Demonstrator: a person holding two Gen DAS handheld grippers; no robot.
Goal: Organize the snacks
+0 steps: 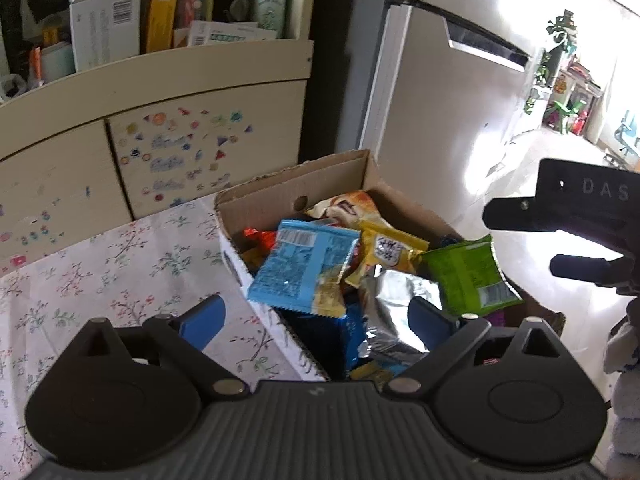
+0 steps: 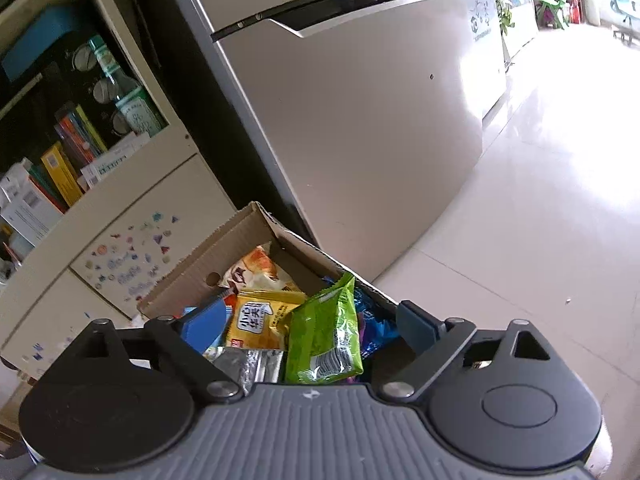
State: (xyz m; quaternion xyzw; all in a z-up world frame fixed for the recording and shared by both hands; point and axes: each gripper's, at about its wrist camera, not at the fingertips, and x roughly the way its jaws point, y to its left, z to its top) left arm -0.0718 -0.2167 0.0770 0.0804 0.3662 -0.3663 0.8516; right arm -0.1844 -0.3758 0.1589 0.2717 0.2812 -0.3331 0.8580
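An open cardboard box [image 1: 288, 188] full of snack packets sits at the table's right end. A blue packet [image 1: 304, 268], a yellow packet [image 1: 384, 248], a green packet [image 1: 468, 276] and a silver packet [image 1: 392, 308] lie on top. My left gripper [image 1: 316, 320] is open and empty, just above the box's near edge. My right gripper [image 2: 308, 324] is open and empty above the box, with the green packet [image 2: 324, 332] and yellow packet [image 2: 256, 320] between its fingers' lines. The right gripper also shows in the left wrist view [image 1: 568, 236], right of the box.
The table carries a floral cloth [image 1: 100, 280]. A cream cabinet [image 1: 160, 120] with stickers and shelves of books stands behind it. A fridge [image 2: 360, 120] stands right of the cabinet. Pale tiled floor [image 2: 540, 220] lies beyond the box.
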